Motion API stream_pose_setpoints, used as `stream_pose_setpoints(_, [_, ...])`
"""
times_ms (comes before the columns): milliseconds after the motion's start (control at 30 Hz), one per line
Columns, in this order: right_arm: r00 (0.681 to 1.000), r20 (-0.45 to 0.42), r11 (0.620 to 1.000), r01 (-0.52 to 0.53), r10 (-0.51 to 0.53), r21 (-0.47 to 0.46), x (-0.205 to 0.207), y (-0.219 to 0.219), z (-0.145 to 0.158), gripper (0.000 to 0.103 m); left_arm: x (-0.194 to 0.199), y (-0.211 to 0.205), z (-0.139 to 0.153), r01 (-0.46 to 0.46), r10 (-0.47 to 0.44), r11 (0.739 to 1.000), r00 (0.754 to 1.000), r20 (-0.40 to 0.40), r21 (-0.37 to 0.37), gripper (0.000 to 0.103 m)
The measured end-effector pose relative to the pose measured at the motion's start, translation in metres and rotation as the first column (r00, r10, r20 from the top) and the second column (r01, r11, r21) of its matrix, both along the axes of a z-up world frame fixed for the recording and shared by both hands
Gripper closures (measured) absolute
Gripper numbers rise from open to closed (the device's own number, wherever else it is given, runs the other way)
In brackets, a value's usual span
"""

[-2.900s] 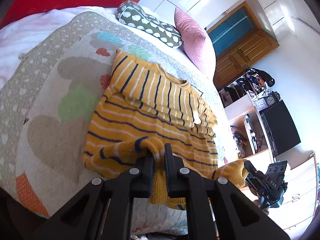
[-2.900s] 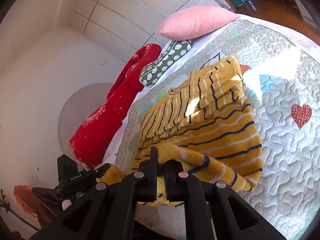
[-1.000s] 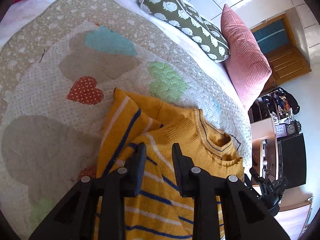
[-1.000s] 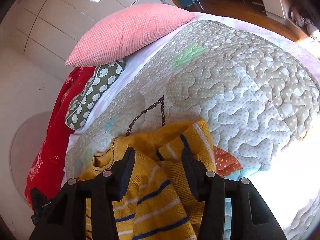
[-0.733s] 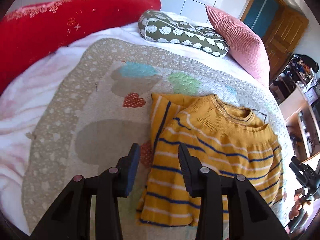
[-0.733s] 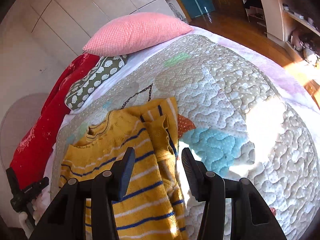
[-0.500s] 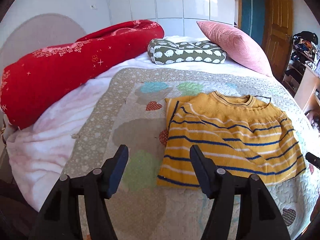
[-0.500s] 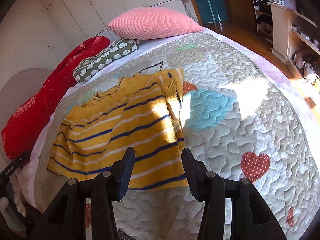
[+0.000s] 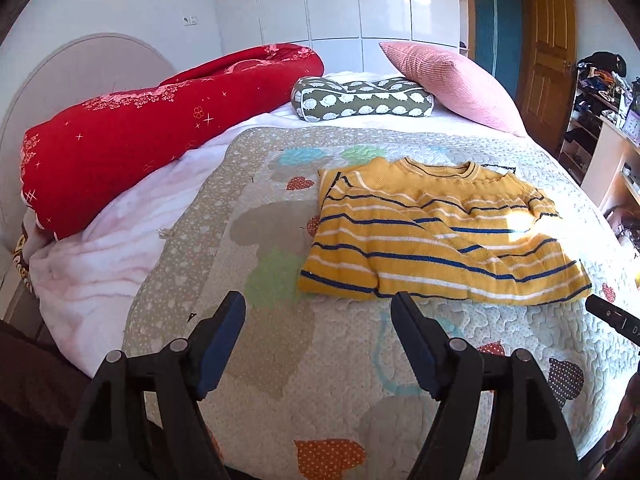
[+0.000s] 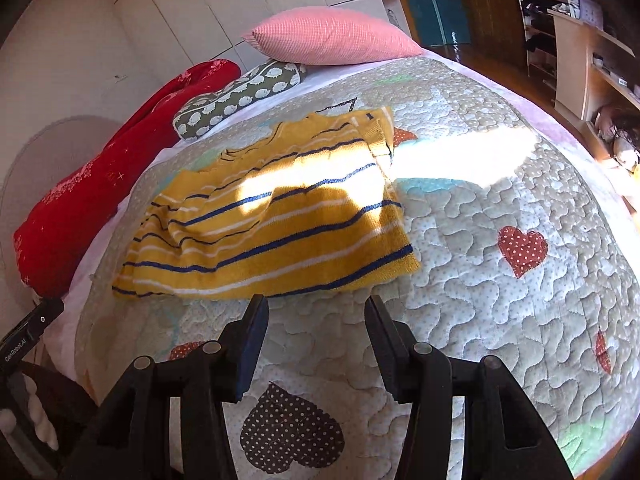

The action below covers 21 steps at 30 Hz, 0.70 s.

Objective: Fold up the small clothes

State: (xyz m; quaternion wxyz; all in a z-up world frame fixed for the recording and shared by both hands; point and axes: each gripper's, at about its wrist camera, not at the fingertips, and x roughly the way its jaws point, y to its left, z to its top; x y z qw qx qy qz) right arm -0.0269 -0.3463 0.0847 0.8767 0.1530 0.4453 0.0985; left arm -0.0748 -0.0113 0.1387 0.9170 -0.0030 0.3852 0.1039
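Observation:
A yellow sweater (image 9: pixel 436 236) with navy and white stripes lies folded in half, flat on the heart-patterned quilt (image 9: pixel 280 360), collar toward the pillows. My left gripper (image 9: pixel 318 304) hangs over the quilt just short of the sweater's near left corner; its jaws are opening and nothing is between them. In the right wrist view the same sweater (image 10: pixel 272 220) lies partly in sunlight on the quilt (image 10: pixel 500 300). My right gripper (image 10: pixel 316 306) stands open just short of its near edge, touching nothing. Each gripper's body shows at the edge of the other's view.
A long red bolster (image 9: pixel 160 120), a green patterned pillow (image 9: pixel 360 100) and a pink pillow (image 9: pixel 448 80) lie at the head of the bed. A white blanket (image 9: pixel 100 248) spills off the left side. Shelves (image 10: pixel 580 60) and a wooden door (image 9: pixel 548 60) stand to the right.
Both grippers have let go of the sweater's folded-over edge and drawn back toward the near bed edge. The left jaws have spread wider. The sweater now lies folded in half.

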Motion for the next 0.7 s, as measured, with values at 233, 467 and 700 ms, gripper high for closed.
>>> stream_pose_setpoints(233, [1.000,-0.008,1.000,0.002,-0.002,-0.002,0.000,0.000,-0.002,0.049,-0.001,0.002,-0.001,-0.004,0.004,1.000,1.000,-0.005,-0.009,0.029])
stream_pose_setpoints(467, [1.000,-0.027,1.000,0.007,-0.007,-0.002,0.005,-0.002,-0.010,0.049,0.007,0.007,-0.008,-0.007,0.006,1.000,1.000,-0.026,-0.018,0.029])
stream_pose_setpoints(700, [0.999,-0.043,1.000,0.001,-0.002,-0.004,0.013,-0.001,-0.019,0.049,0.018,0.008,-0.021,-0.006,0.004,1.000,0.998,-0.061,-0.028,0.029])
